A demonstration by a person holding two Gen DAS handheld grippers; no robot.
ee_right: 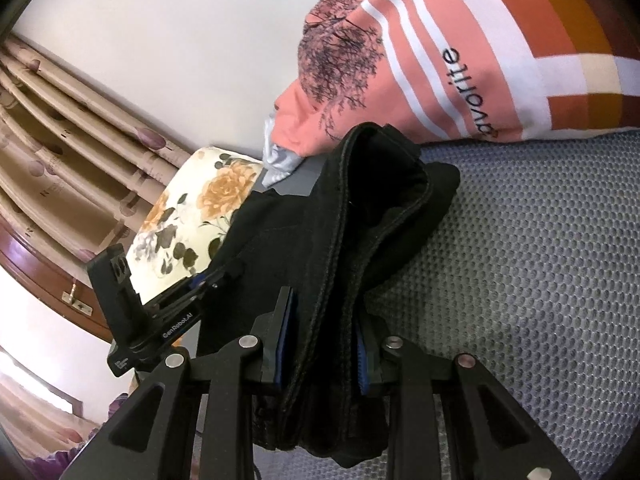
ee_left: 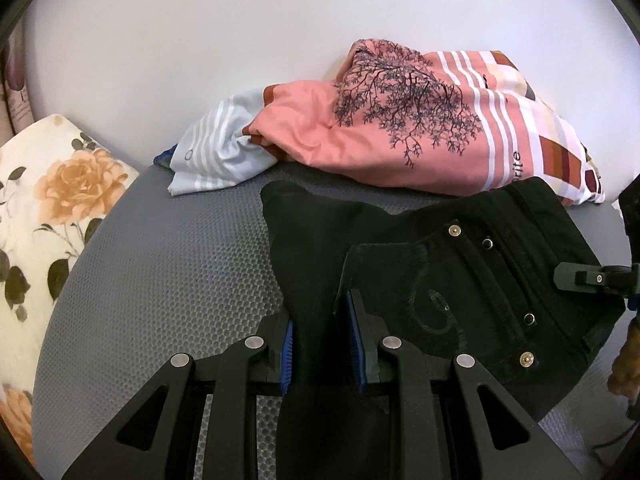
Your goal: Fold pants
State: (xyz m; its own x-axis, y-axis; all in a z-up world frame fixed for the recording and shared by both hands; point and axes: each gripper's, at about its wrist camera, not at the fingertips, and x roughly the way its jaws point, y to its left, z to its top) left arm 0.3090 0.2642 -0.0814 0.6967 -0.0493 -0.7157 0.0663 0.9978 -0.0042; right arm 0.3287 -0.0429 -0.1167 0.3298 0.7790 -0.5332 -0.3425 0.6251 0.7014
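Note:
Black pants (ee_left: 460,264) lie on a grey mesh mattress (ee_left: 160,280), back pocket and rivets facing up. My left gripper (ee_left: 322,344) is shut on a fold of the black fabric near the crotch. My right gripper (ee_right: 324,344) is shut on the thick waistband edge of the pants (ee_right: 360,220) and holds it bunched and raised. The right gripper shows at the right edge of the left wrist view (ee_left: 592,278); the left gripper shows at the left of the right wrist view (ee_right: 160,320).
A pink striped pillow with a tree print (ee_left: 400,120) lies behind the pants against the white wall. A floral cushion (ee_left: 52,208) sits at the left. Curtains (ee_right: 60,160) hang at the left in the right wrist view.

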